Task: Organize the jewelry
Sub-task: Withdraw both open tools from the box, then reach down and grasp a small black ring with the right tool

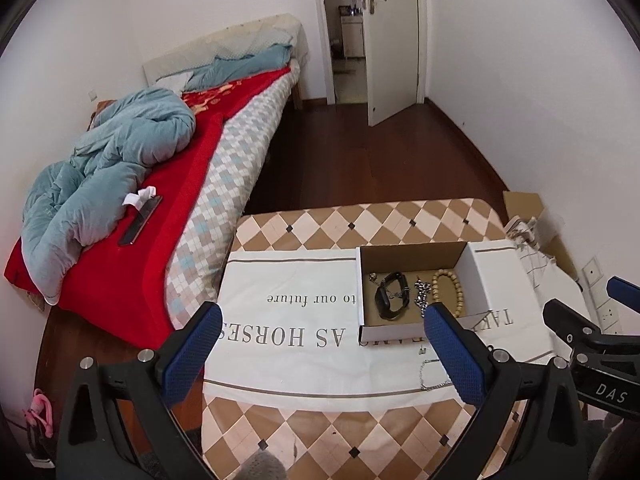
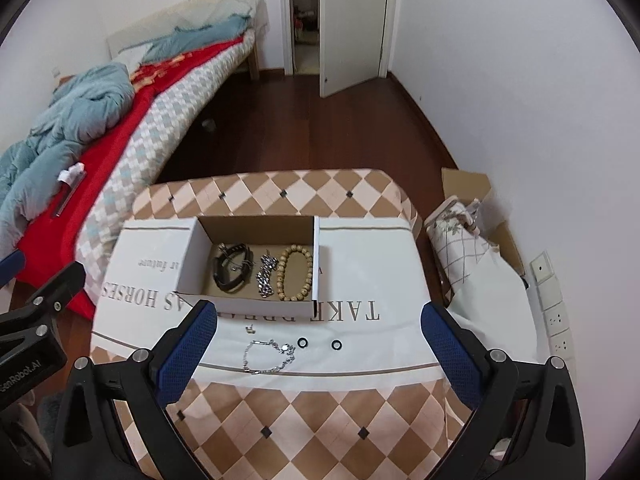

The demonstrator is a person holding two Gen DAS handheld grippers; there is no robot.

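Note:
An open cardboard box [image 2: 188, 256] [image 1: 476, 276] stands on a white printed cloth [image 2: 360, 264] [image 1: 288, 344]. Inside lie a black watch [image 2: 230, 270] [image 1: 390, 296], a silver chain [image 2: 266, 274] [image 1: 421, 294] and a wooden bead bracelet [image 2: 295, 272] [image 1: 450, 290]. In front of the box on the cloth lie a thin silver bracelet [image 2: 268, 356] [image 1: 430, 376], two small black rings [image 2: 303, 343] [image 2: 336, 345] and a tiny earring [image 2: 251, 329]. My right gripper [image 2: 318, 344] hovers open above these loose pieces. My left gripper [image 1: 322, 348] is open over the cloth, left of the box.
The cloth covers a table with a brown checkered top [image 2: 304, 420]. A bed [image 1: 168, 184] with a red blanket and blue quilt runs along the left. A cardboard carton with folded fabric [image 2: 468, 232] sits at the right by the wall. An open door [image 2: 352, 20] is at the back.

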